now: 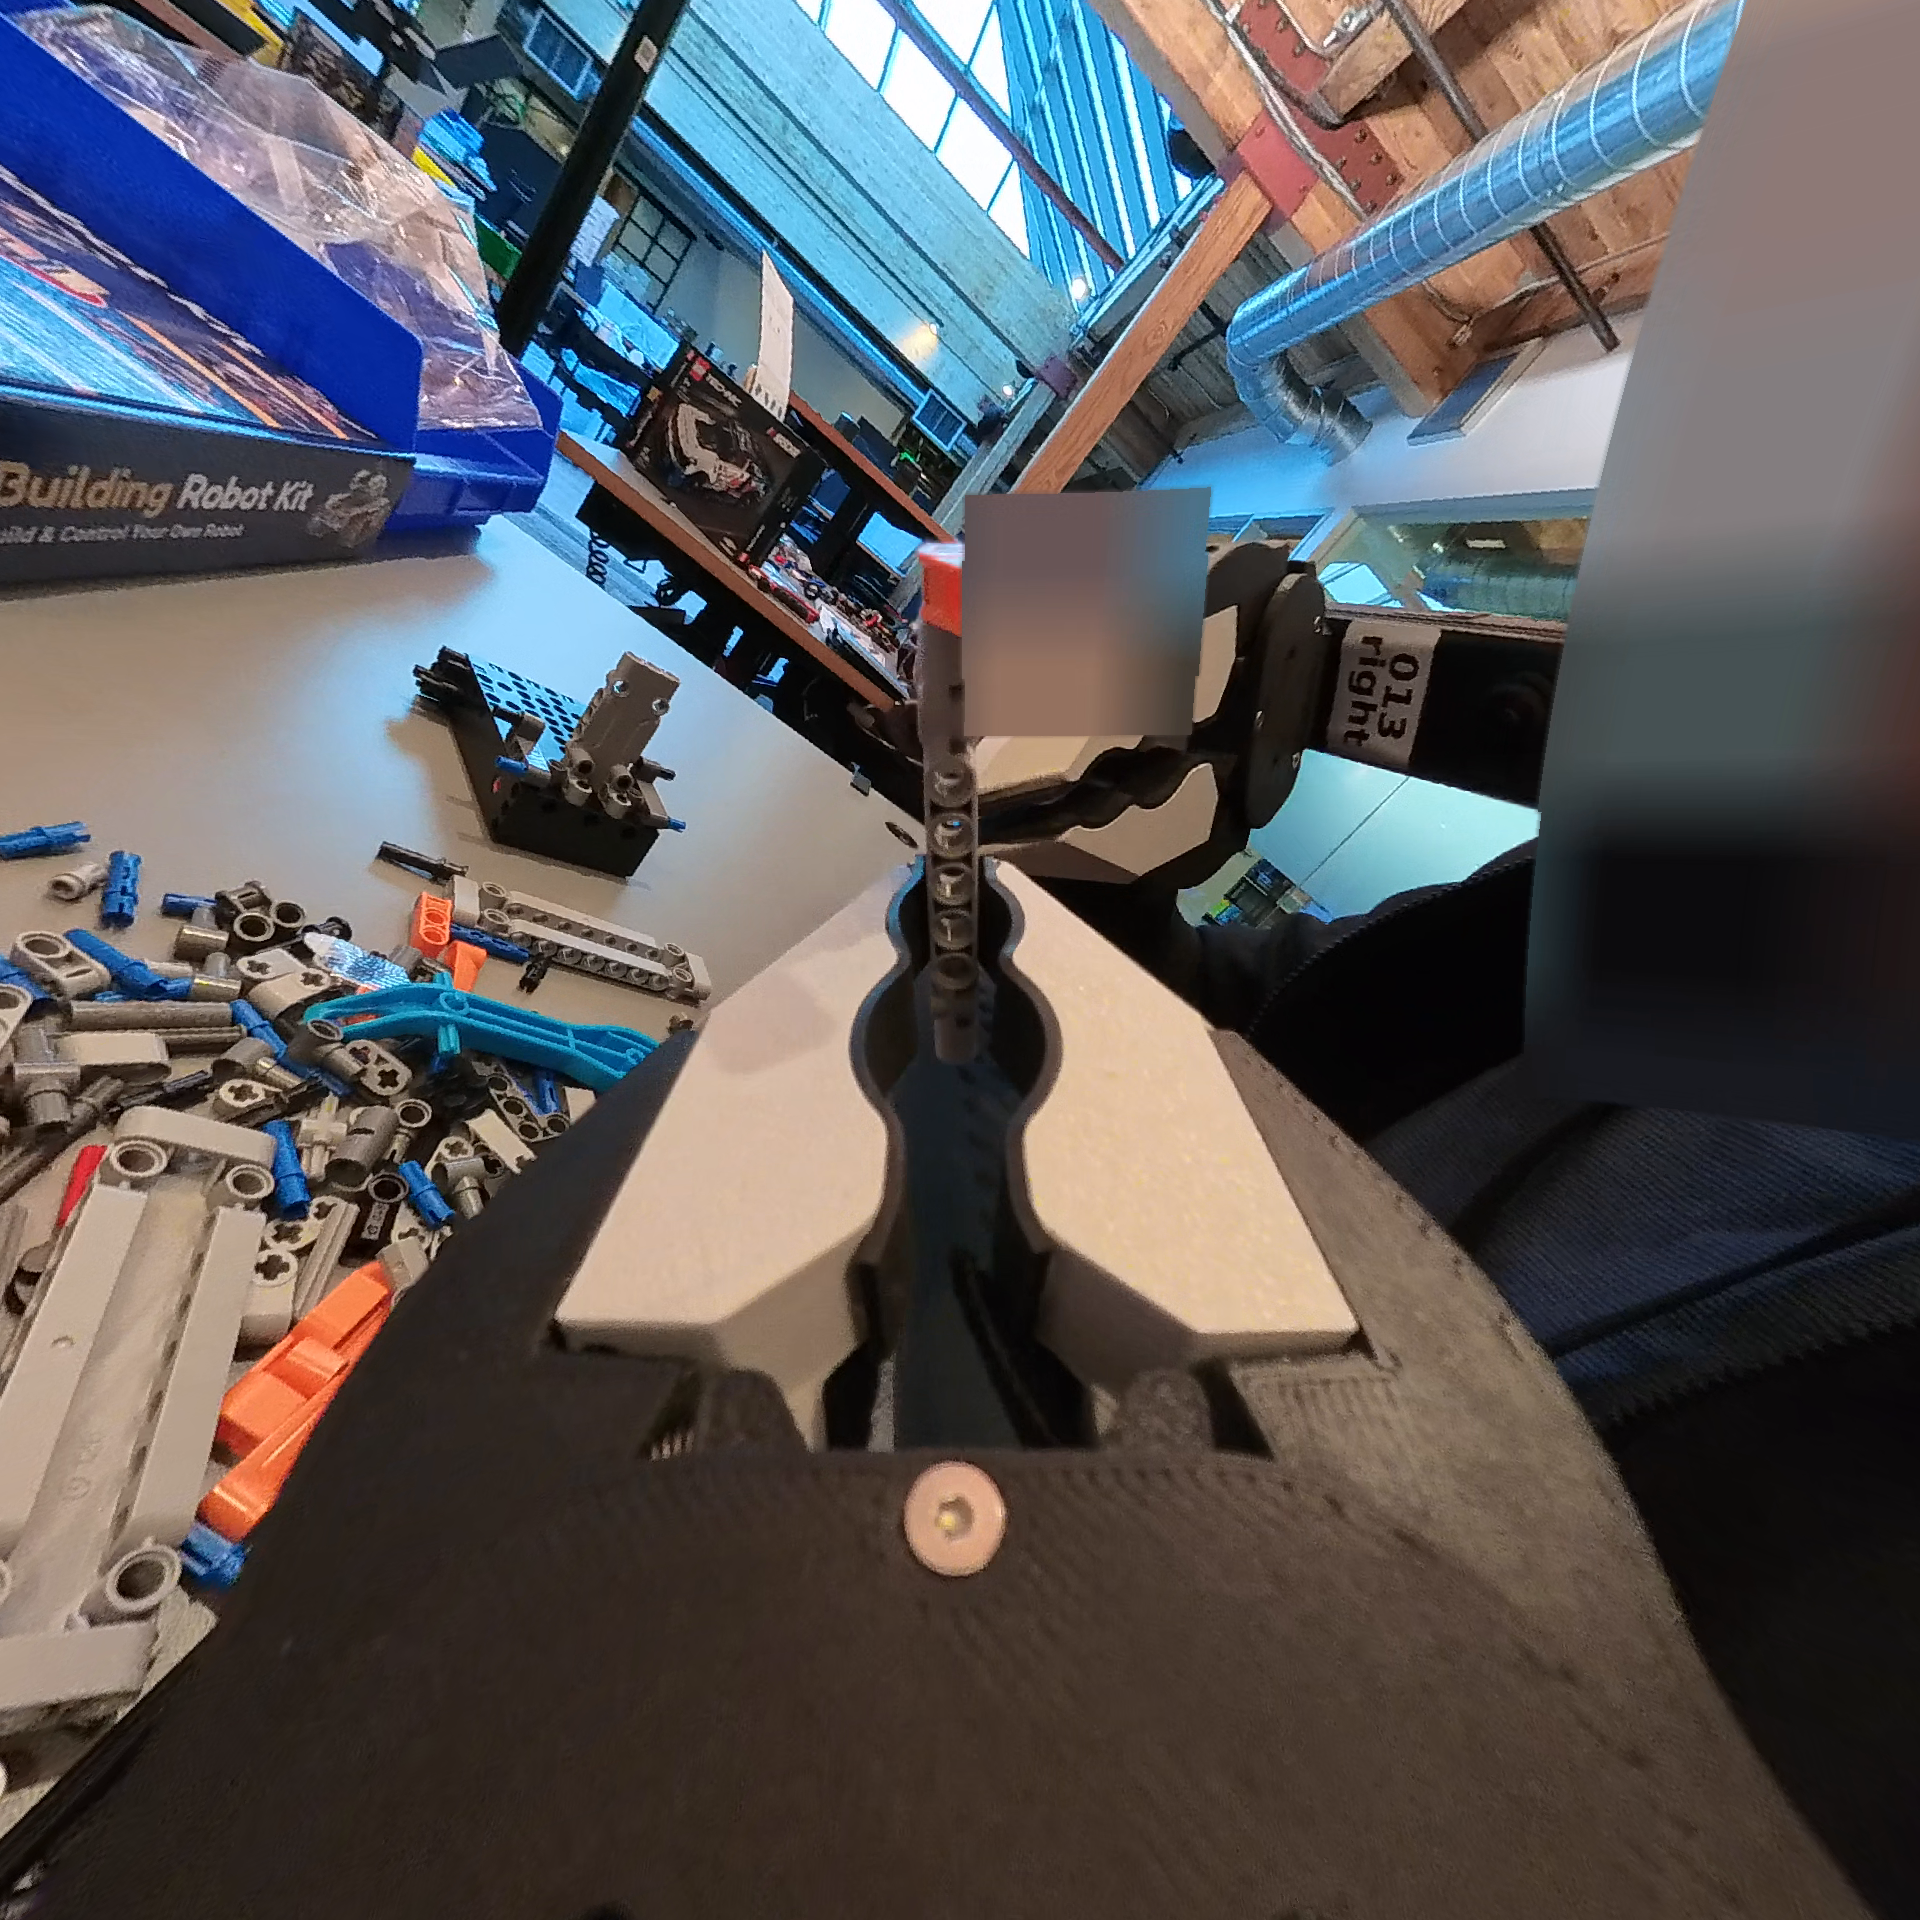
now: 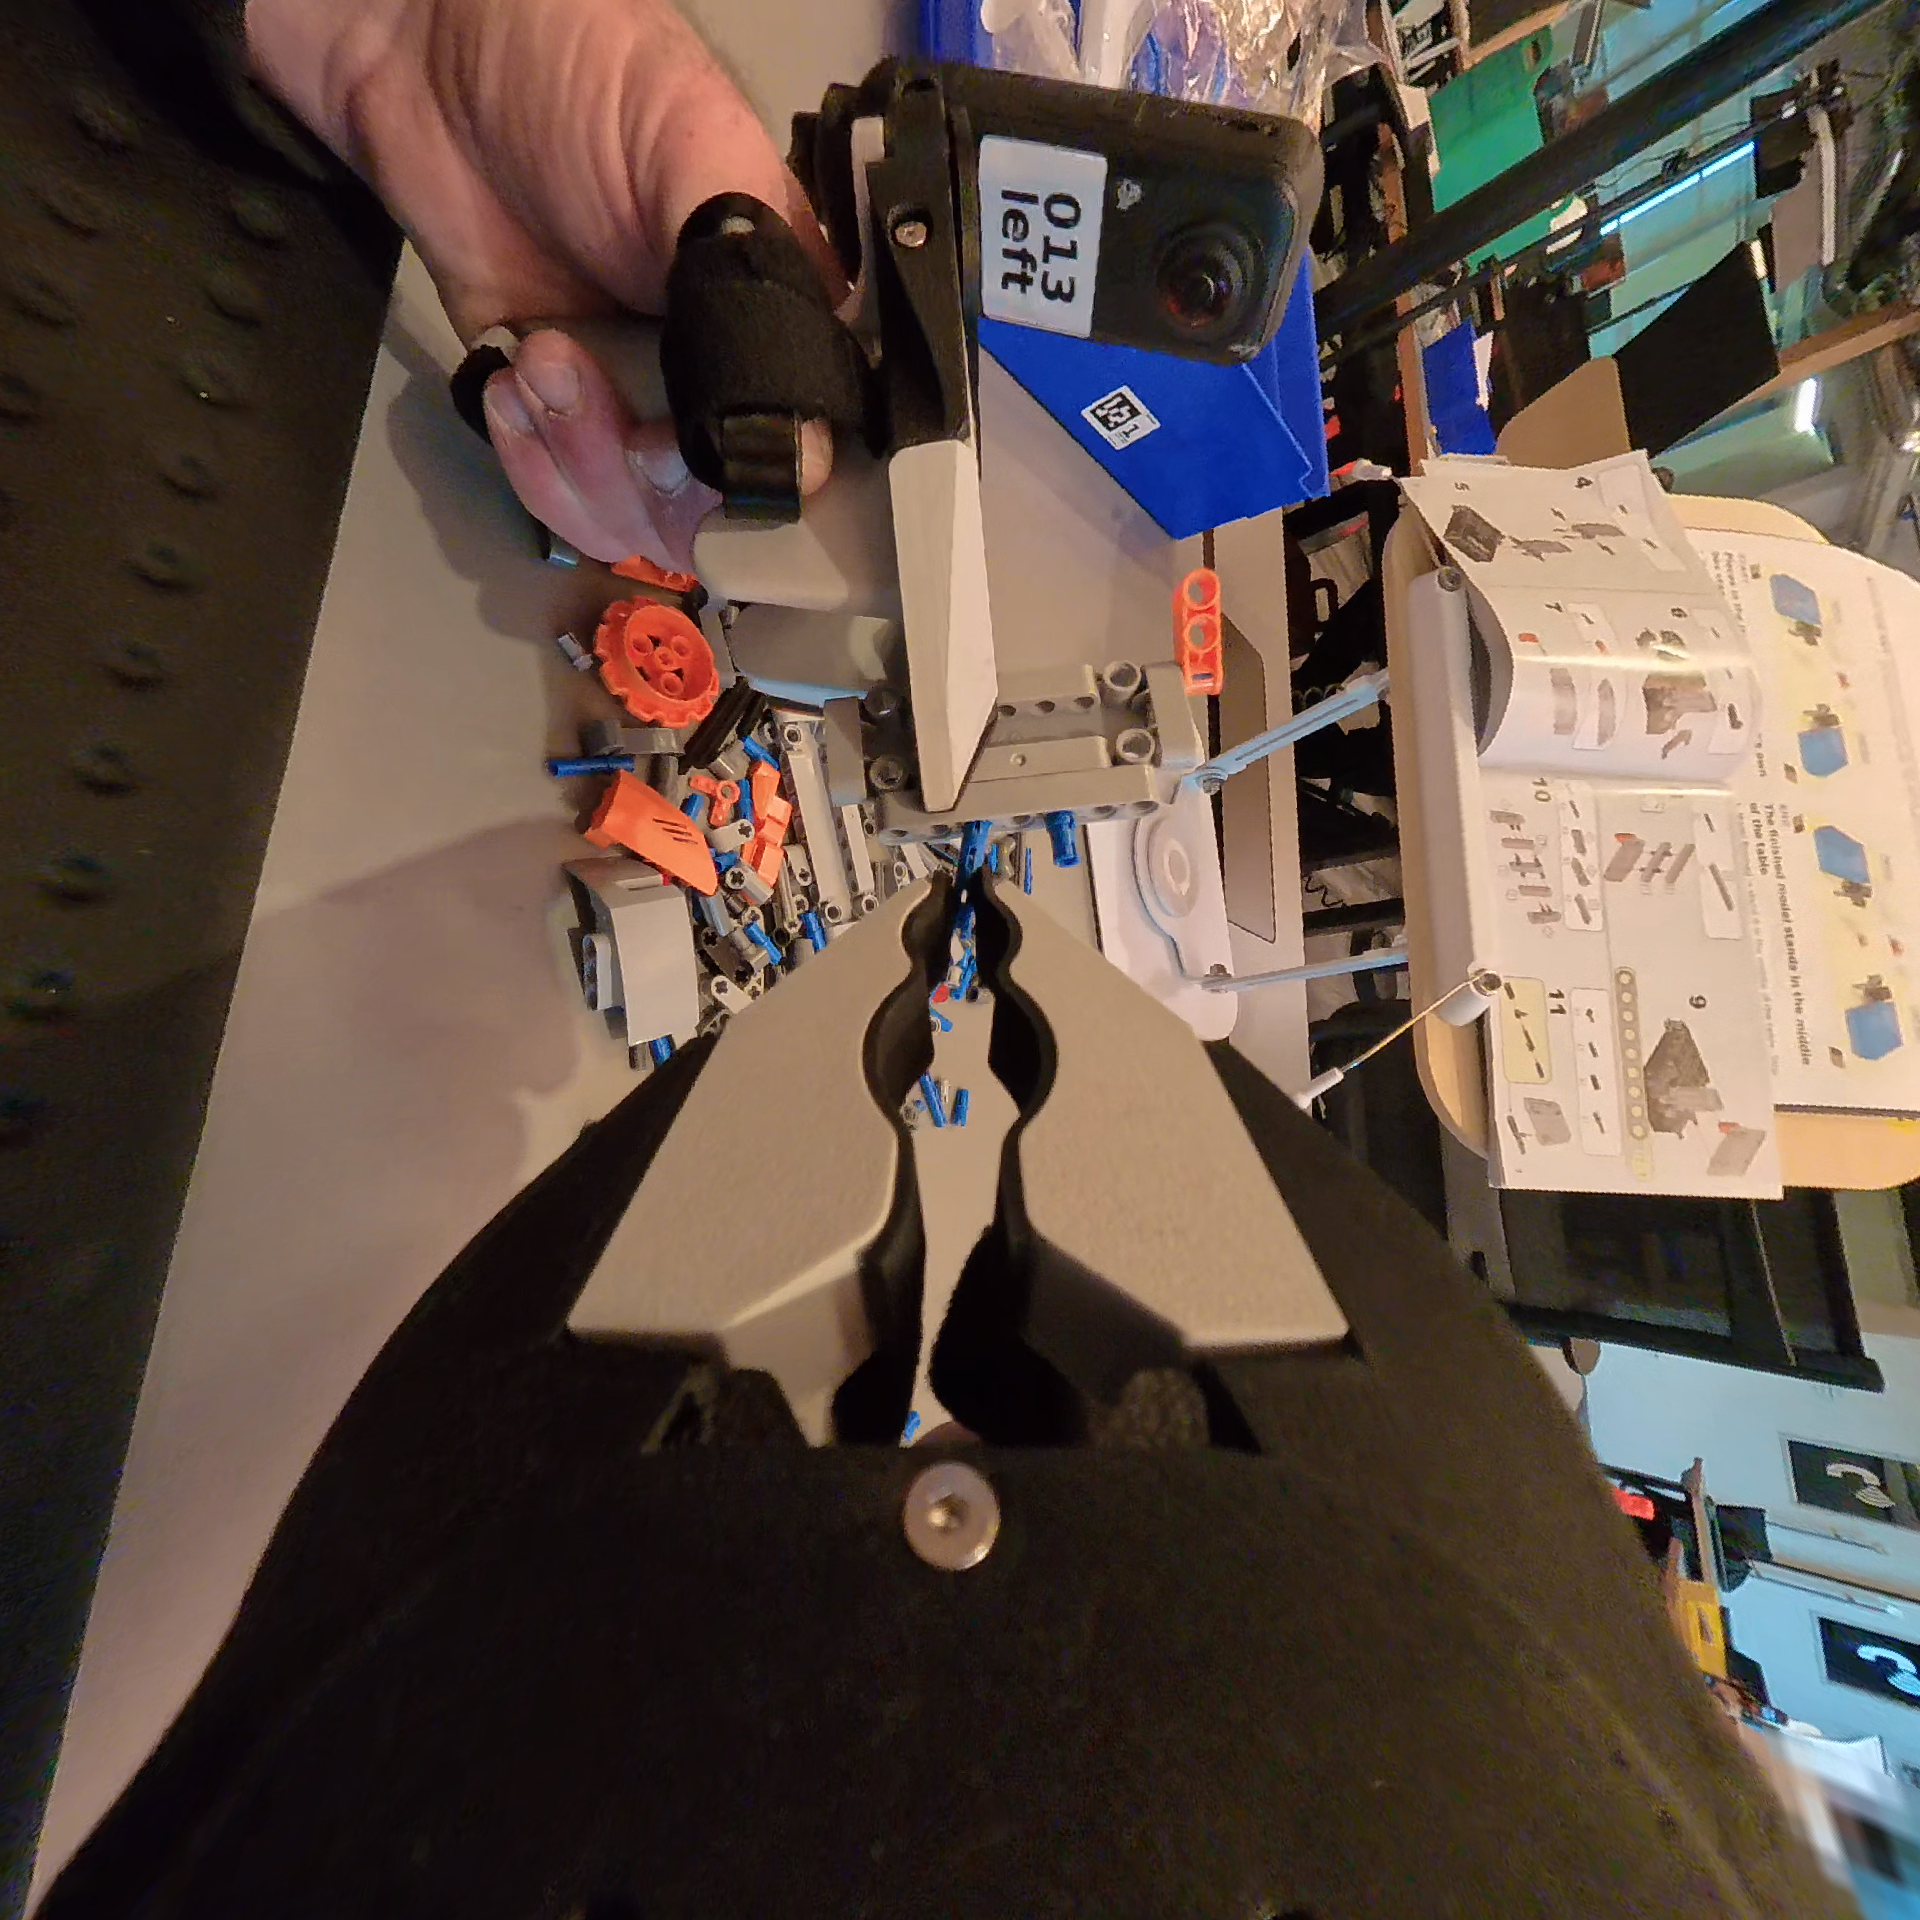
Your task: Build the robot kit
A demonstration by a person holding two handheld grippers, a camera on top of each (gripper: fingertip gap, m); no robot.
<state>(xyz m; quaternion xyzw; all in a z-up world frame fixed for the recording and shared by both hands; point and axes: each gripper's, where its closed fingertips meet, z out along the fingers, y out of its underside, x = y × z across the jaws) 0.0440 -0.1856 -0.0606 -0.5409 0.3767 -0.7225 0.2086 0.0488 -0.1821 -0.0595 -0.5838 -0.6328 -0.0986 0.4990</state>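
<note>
My left gripper (image 1: 951, 883) is shut on a grey studless-beam assembly (image 1: 951, 831) that sticks up out of its tips, with an orange piece (image 1: 940, 587) on top. In the right wrist view this gripper (image 2: 935, 795) shows side-on, held by a hand (image 2: 540, 208), clamping the grey frame assembly (image 2: 1060, 748) with its orange beam (image 2: 1200, 629). My right gripper (image 2: 961, 894) is nearly closed on a small blue pin (image 2: 971, 847) that points at the assembly's lower edge. The right gripper also shows in the left wrist view (image 1: 997, 821), its tips against the beam.
A pile of loose grey, blue and orange parts (image 1: 208, 1091) lies on the table (image 1: 260, 675), also shown in the right wrist view (image 2: 707, 821). A black partial build (image 1: 561, 758) stands behind it. Kit box (image 1: 187, 499), blue bin (image 2: 1174, 436), and an open instruction booklet on a stand (image 2: 1621, 831). My two grippers' fingertips are within a few centimetres of each other.
</note>
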